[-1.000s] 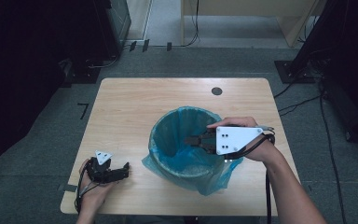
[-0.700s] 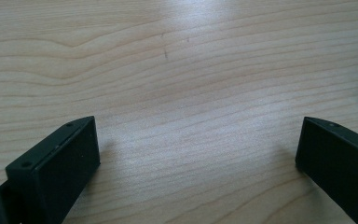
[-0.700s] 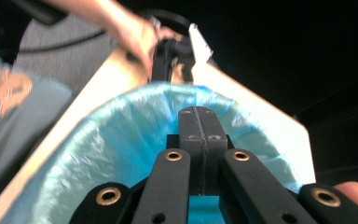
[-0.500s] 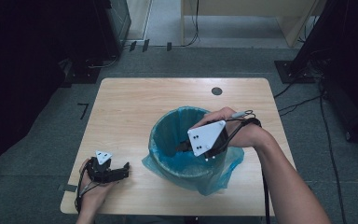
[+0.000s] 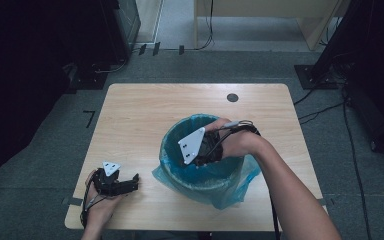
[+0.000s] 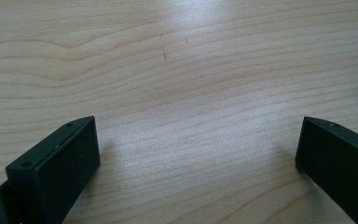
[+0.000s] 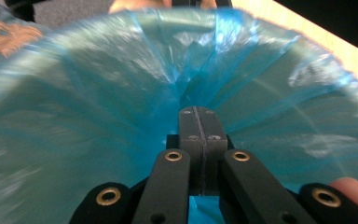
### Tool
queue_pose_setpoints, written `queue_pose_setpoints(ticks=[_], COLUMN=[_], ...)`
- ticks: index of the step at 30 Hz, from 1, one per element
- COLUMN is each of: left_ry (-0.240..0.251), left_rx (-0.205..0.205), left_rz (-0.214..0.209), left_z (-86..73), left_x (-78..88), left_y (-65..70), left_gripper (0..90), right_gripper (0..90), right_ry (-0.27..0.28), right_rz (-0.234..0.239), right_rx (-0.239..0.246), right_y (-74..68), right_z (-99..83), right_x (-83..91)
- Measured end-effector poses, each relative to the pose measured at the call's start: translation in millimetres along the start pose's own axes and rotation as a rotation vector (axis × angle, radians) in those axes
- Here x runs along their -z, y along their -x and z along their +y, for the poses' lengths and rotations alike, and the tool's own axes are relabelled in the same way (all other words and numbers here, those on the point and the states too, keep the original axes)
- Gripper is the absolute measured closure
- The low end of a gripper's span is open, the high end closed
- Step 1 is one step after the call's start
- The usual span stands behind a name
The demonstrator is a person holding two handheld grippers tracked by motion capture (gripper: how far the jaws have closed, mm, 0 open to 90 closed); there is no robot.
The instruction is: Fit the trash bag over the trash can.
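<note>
A dark room with a grey carpeted floor surrounds a pale wooden table; black stands and cables sit at the far edge of the floor, and a light wooden piece of furniture stands beyond them. On the carpet just left of the table a marking that reads like the digit 7 can be made out. A small dark round disc lies on the tabletop toward its far right corner.

On the near right part of the table stands a round bin lined with a blue plastic bag, the bag's edge spilling over the rim toward the near side. The right gripper is lowered into the bin's mouth, its grey three-cornered plate tilted up. In the right gripper view its jaws are pressed flat together, and the pleats of the bag liner gather to a point at their tip; whether plastic is pinched between them cannot be told.

The left gripper lies at the near left corner of the table, well apart from the bin. The left gripper view shows its jaws spread wide over bare wood grain, with nothing between them, and a sliver of blue plastic at the right edge.
</note>
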State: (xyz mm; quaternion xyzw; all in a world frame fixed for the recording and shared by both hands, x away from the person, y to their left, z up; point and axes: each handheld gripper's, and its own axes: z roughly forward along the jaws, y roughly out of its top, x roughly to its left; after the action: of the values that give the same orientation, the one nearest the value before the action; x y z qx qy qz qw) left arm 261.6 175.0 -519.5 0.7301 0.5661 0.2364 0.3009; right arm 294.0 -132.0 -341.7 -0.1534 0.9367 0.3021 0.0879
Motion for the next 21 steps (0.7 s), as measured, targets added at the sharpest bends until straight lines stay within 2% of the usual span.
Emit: queue_pose_setpoints(ticks=[4, 9, 12, 17, 21], left_ry=[0.000, 0.001, 0.000, 0.000, 0.000], left_rx=[0.000, 0.001, -0.001, -0.001, -0.001], left_rz=[0.000, 0.000, 0.000, 0.000, 0.000], left_z=[0.2, 0.2, 0.6, 0.8, 0.8], left_x=[-0.2, -0.4, -0.7, -0.8, -0.8], left_y=[0.1, 0.3, 0.3, 0.3, 0.3], left_gripper=[0.0, 0.0, 0.0, 0.0, 0.0], right_gripper=[90.0, 90.0, 90.0, 90.0, 90.0], right_ry=[-0.042, -0.097, -0.111, -0.096, -0.036], right_rz=[0.011, 0.109, 0.164, 0.157, 0.136], right_rx=[0.058, 0.090, 0.090, 0.082, 0.066], right_y=[-2.8, -5.4, -6.2, -4.1, -4.3], right_z=[-6.9, -12.2, -13.7, -14.2, -9.4], right_x=[-28.5, -56.5, -68.6, -67.0, -53.2])
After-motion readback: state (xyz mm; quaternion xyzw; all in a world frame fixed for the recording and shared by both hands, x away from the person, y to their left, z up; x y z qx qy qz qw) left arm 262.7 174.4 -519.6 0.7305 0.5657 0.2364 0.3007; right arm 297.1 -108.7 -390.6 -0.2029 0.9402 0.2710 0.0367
